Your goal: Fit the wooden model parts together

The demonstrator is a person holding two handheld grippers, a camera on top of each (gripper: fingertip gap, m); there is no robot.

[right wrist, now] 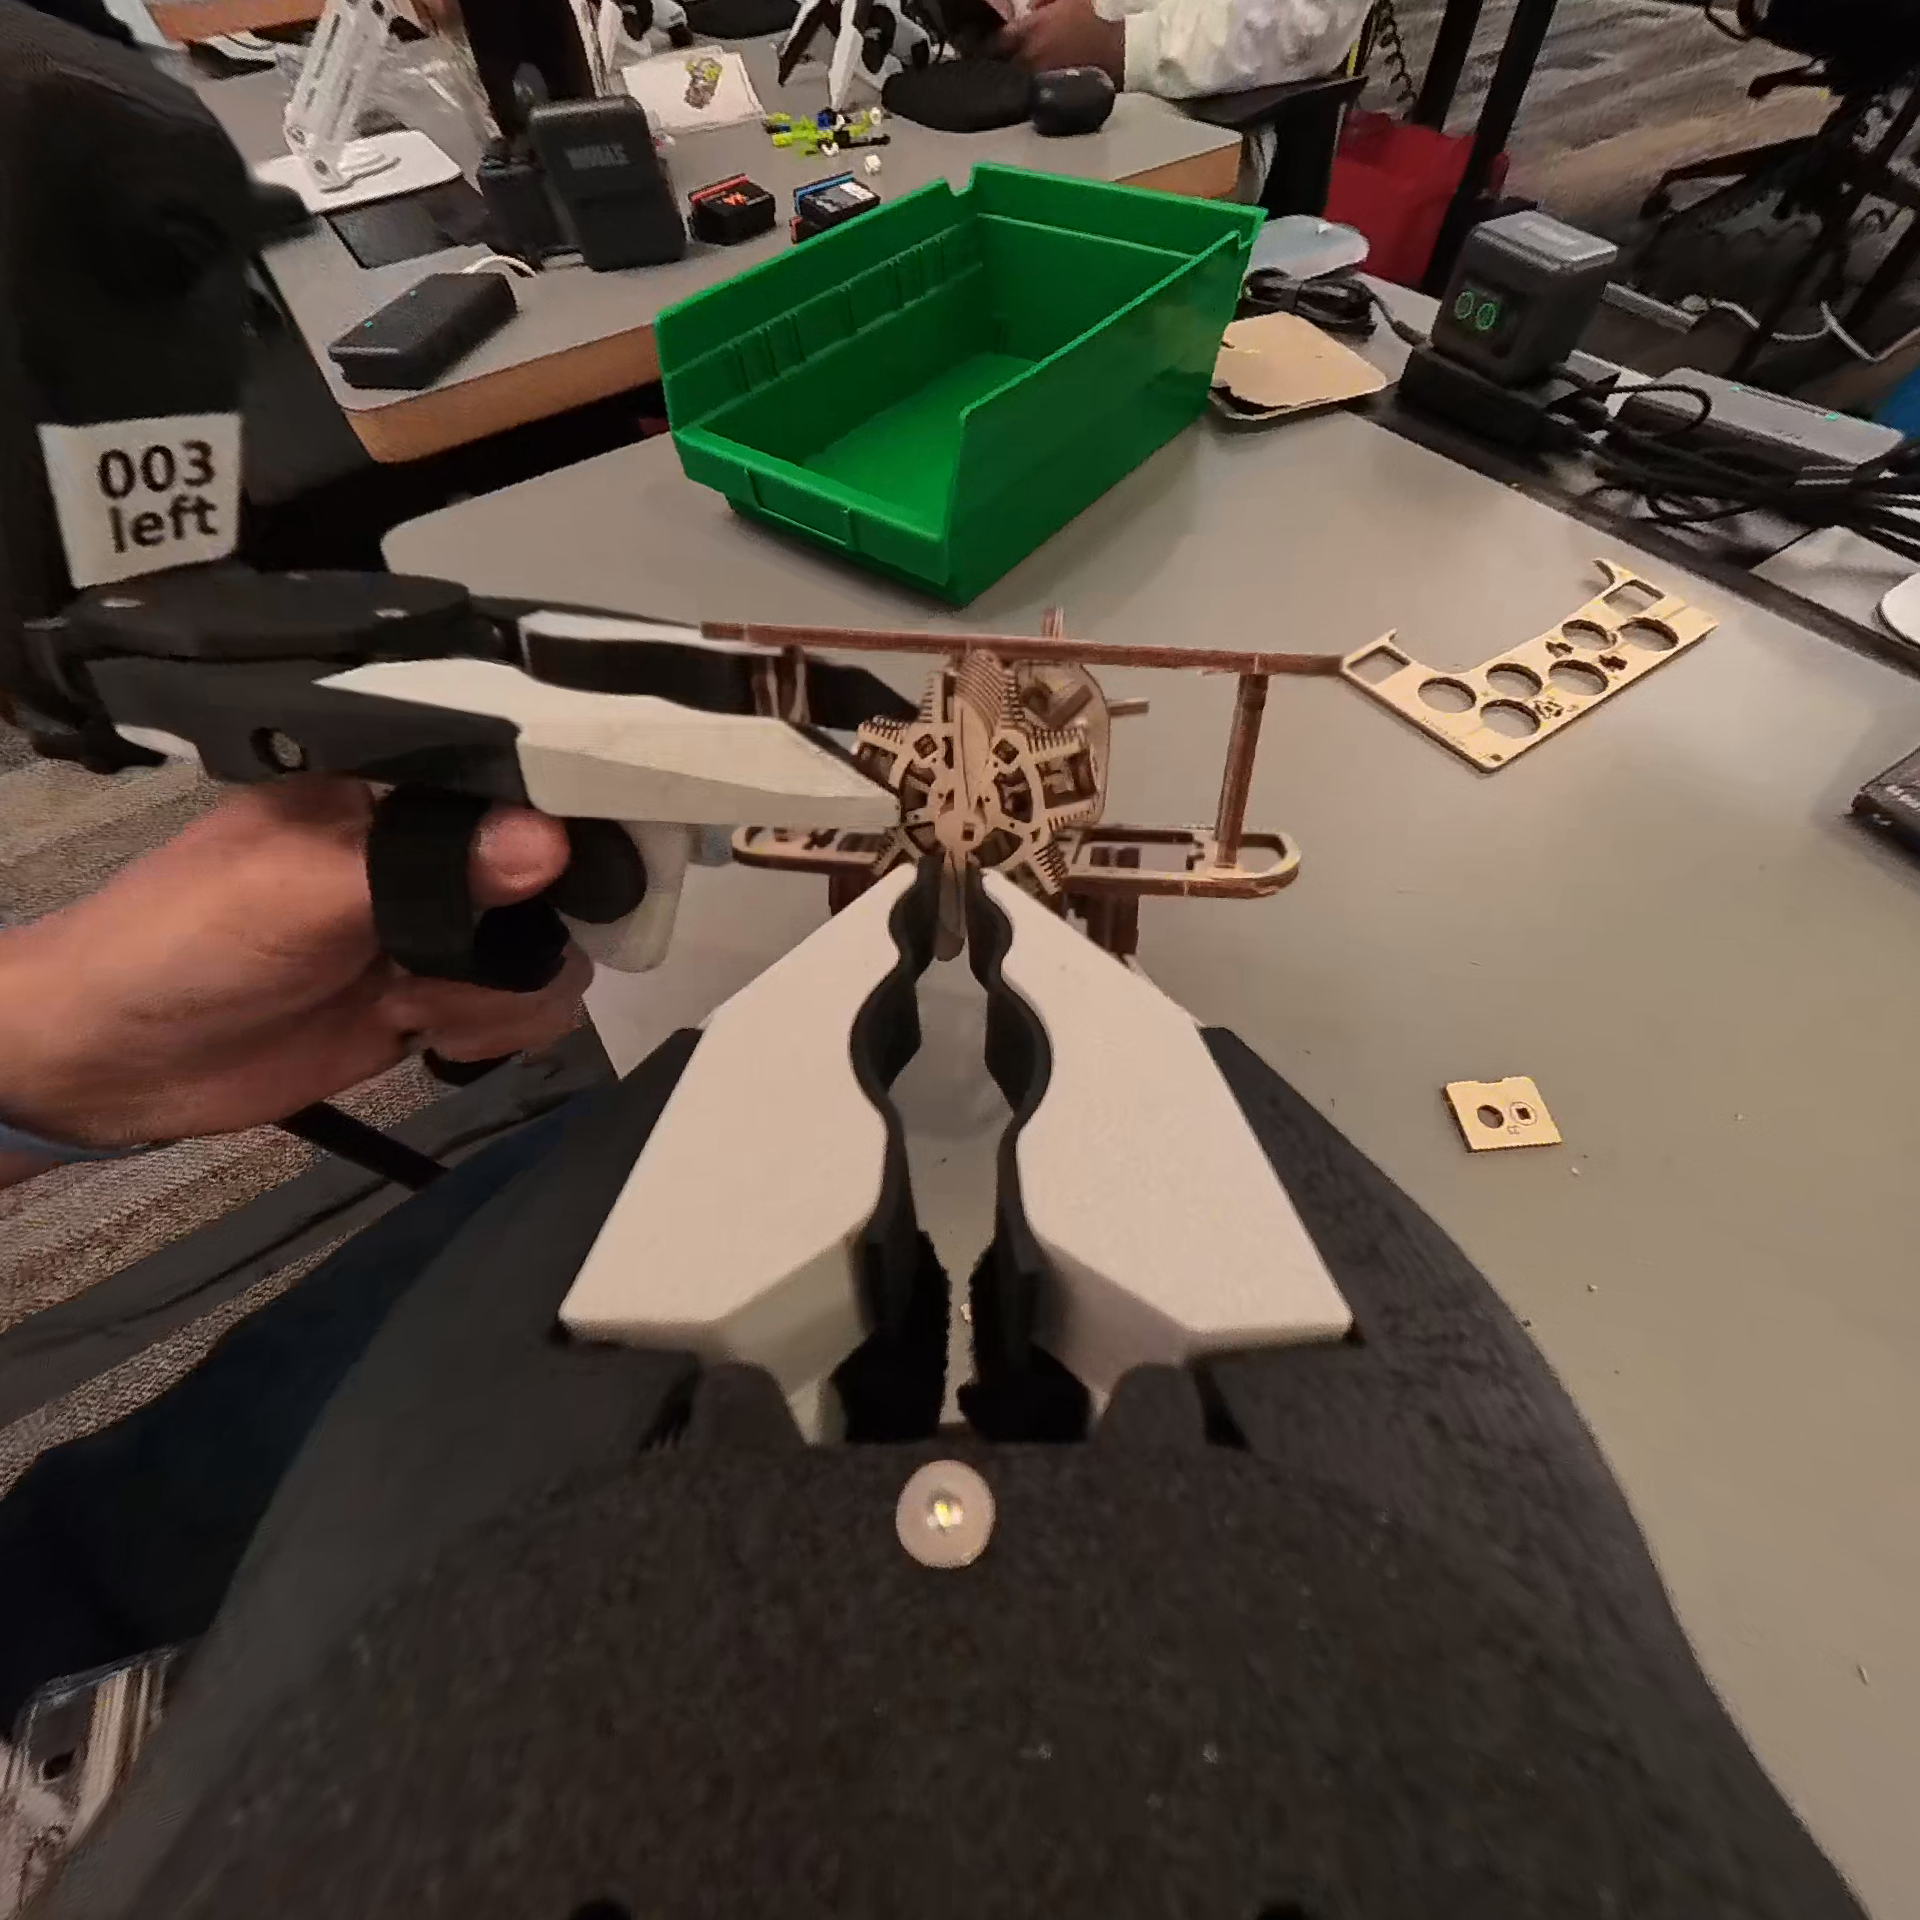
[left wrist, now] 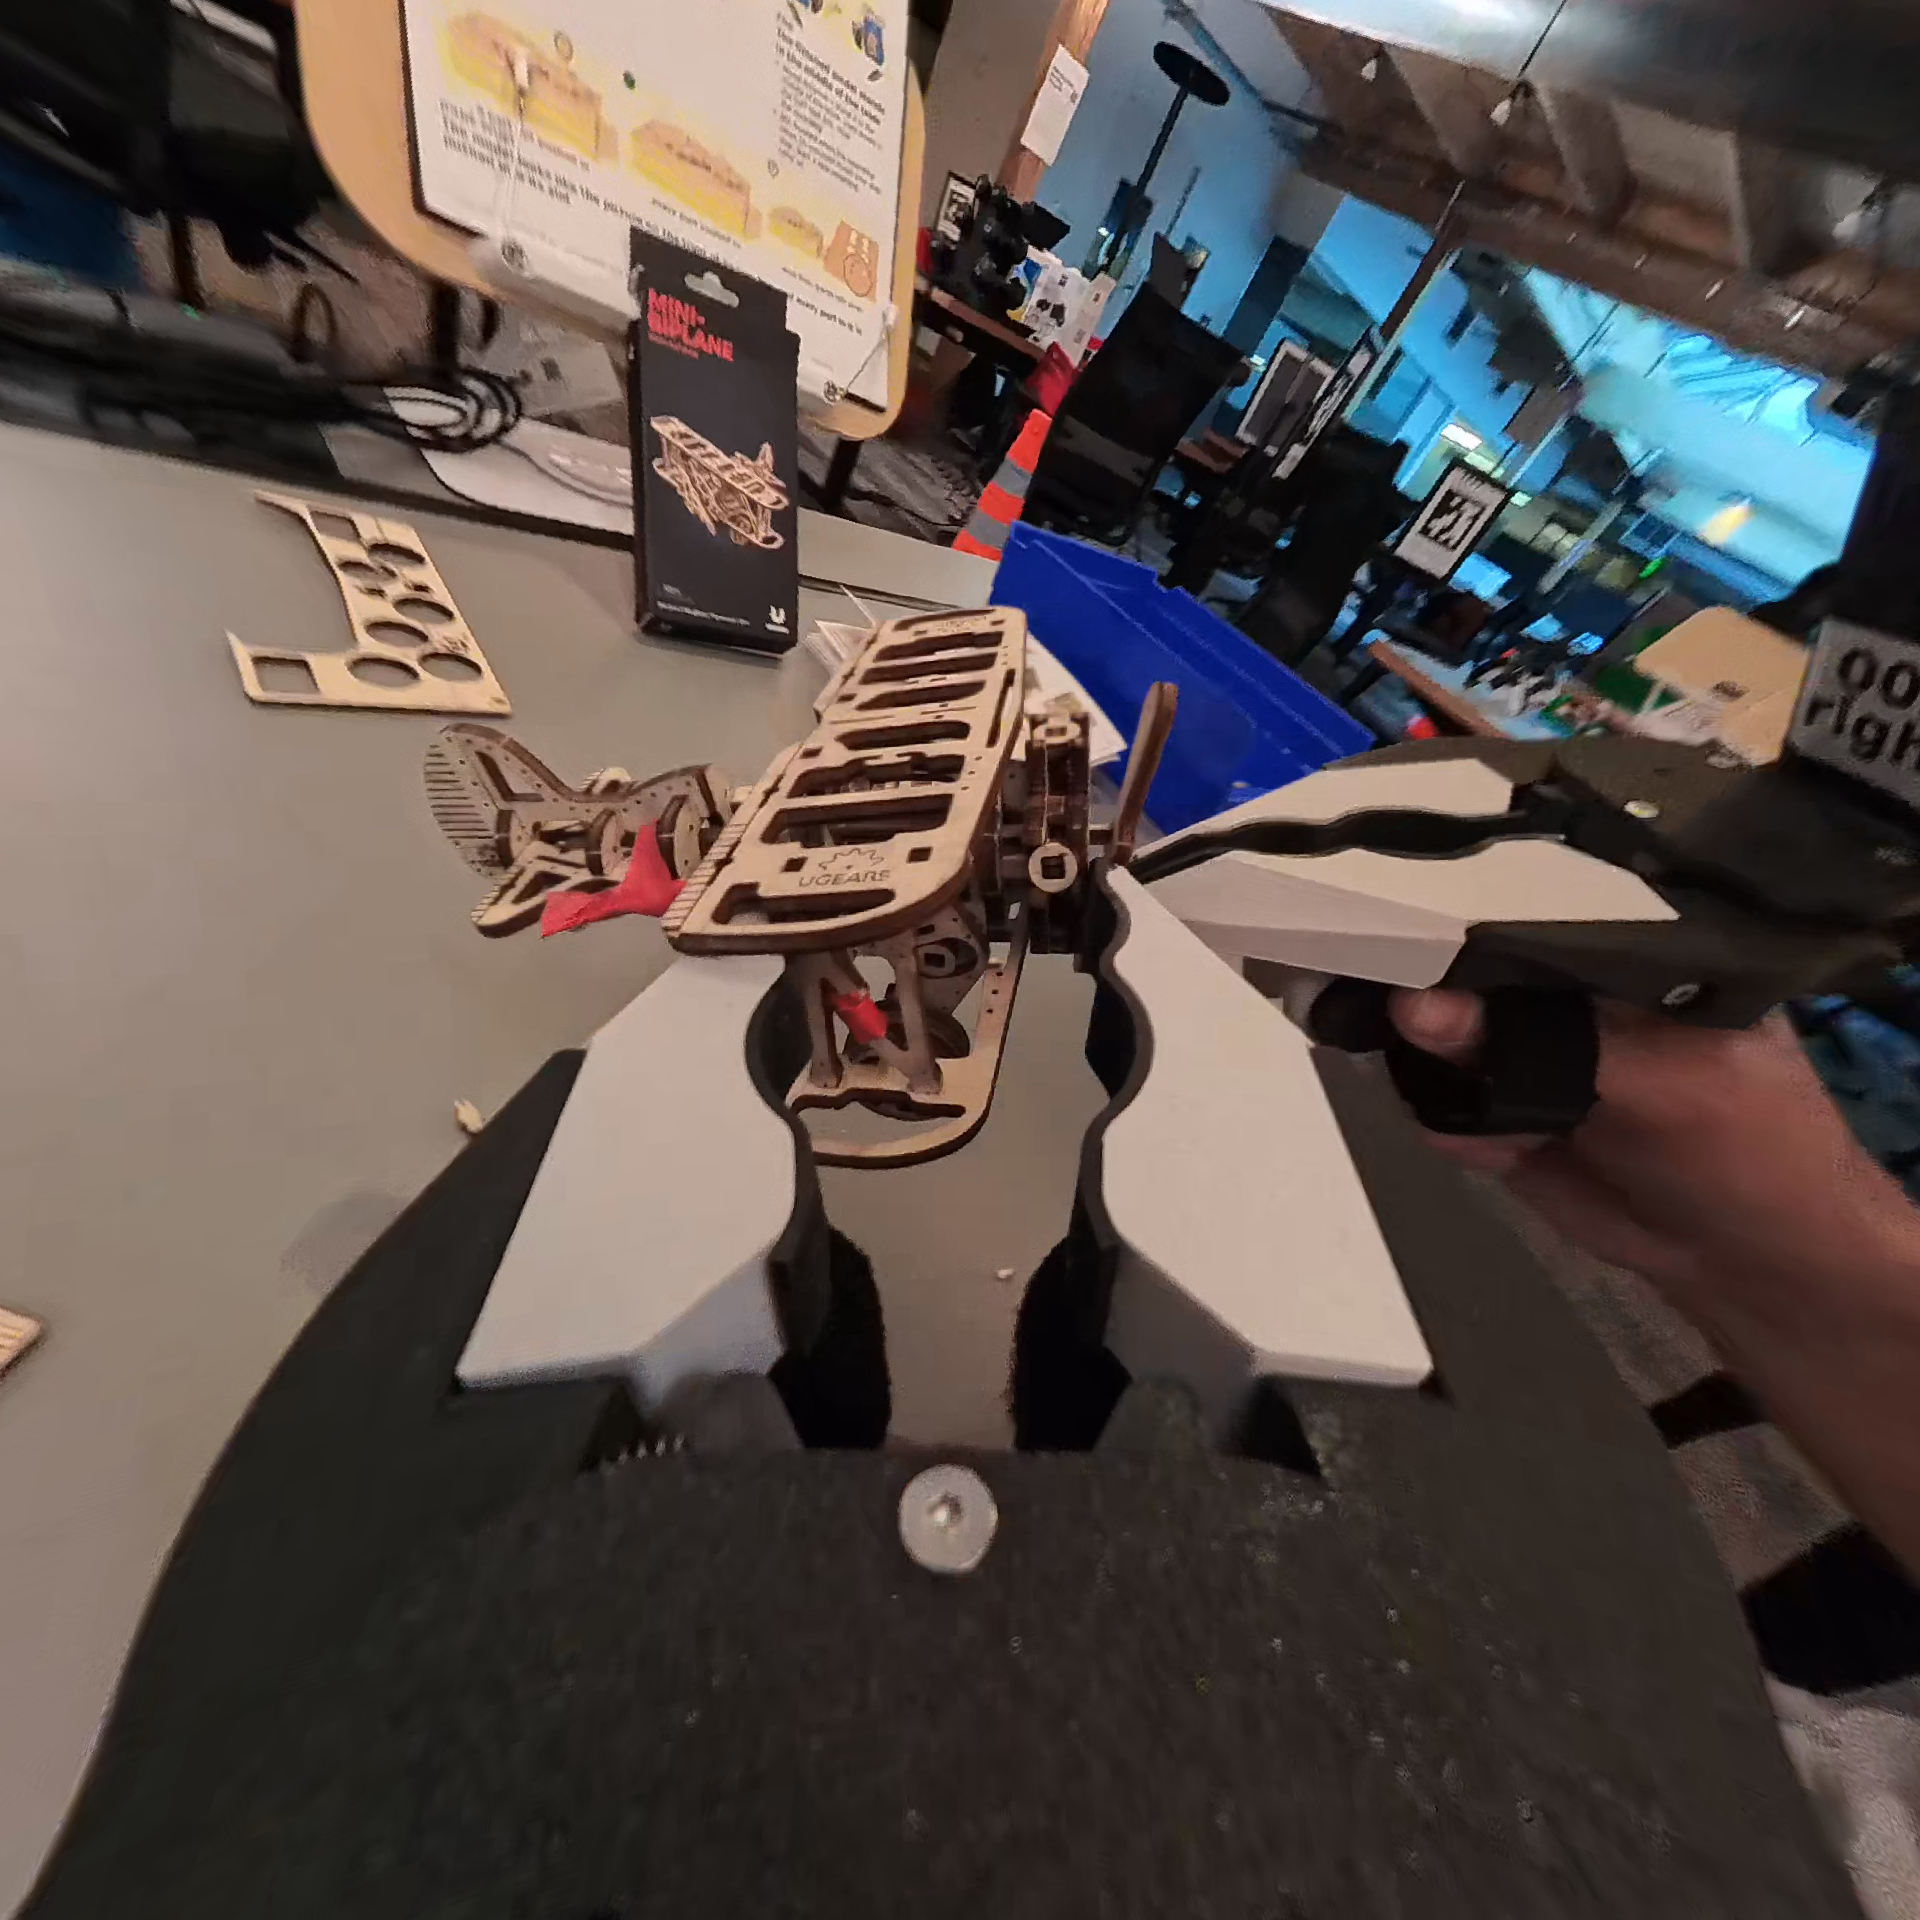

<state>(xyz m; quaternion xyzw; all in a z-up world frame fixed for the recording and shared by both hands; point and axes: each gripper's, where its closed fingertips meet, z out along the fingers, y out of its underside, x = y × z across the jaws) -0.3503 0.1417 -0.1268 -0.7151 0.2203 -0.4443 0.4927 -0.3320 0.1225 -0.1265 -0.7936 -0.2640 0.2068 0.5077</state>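
Surface: grey table (right wrist: 1455,935), green bin (right wrist: 935,364) in the upper middle of the right wrist view, punched-out wooden sheet (right wrist: 1527,675) at right.
Model: wooden biplane (left wrist: 883,831) at frame centre.
Left gripper (left wrist: 935,956): fingers spread around a wing end, apparently steadying the model; contact unclear.
Right gripper (right wrist: 948,894): fingers nearly together on the propeller (right wrist: 966,769) blade at the nose, likely seating it.

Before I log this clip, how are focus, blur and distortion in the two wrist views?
Left wrist view: the biplane model is sharp, the room behind soft and blue-lit, and fisheye bends the edges. Right wrist view: the propeller between the right gripper fingers is crisp, the green bin clear, and the hand at the left edge slightly smeared.
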